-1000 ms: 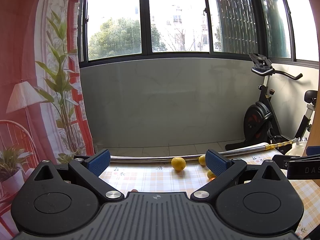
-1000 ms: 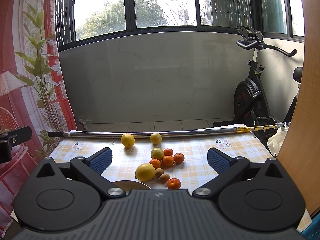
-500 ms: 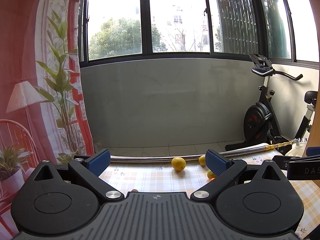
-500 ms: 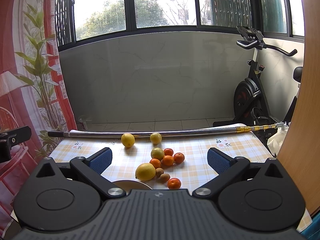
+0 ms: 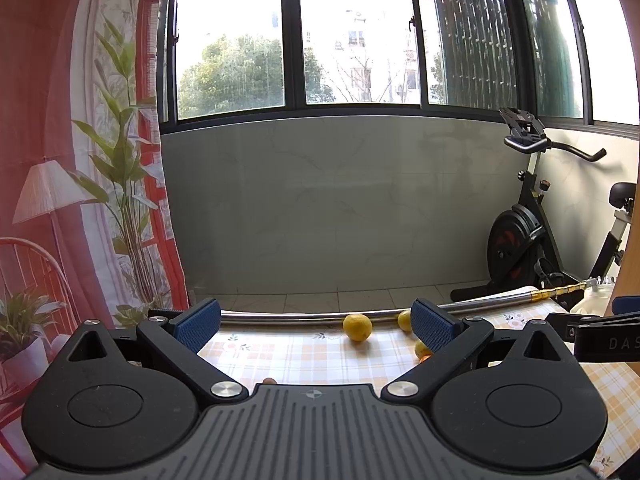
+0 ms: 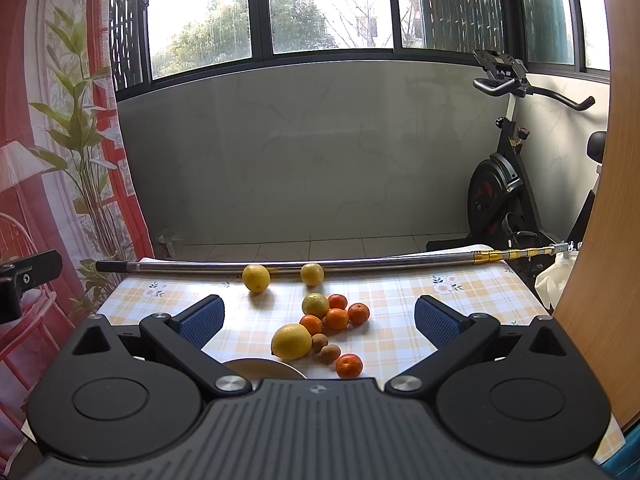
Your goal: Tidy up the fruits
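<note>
Daylit windows (image 6: 320, 8) above a grey wall (image 6: 300, 152); exercise bike (image 6: 504, 184) right, red printed curtain (image 5: 60, 160) left.

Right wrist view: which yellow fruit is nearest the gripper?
The big lemon by the plate rim; the other two yellow ones sit far back against the metal pole.

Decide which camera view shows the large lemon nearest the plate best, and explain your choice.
The right wrist view shows it best: the large lemon lies whole on the checked tablecloth, just beyond the plate rim, between the open tool's fingers. The left wrist view does not show it; only other fruits near the metal pole appear there.
</note>
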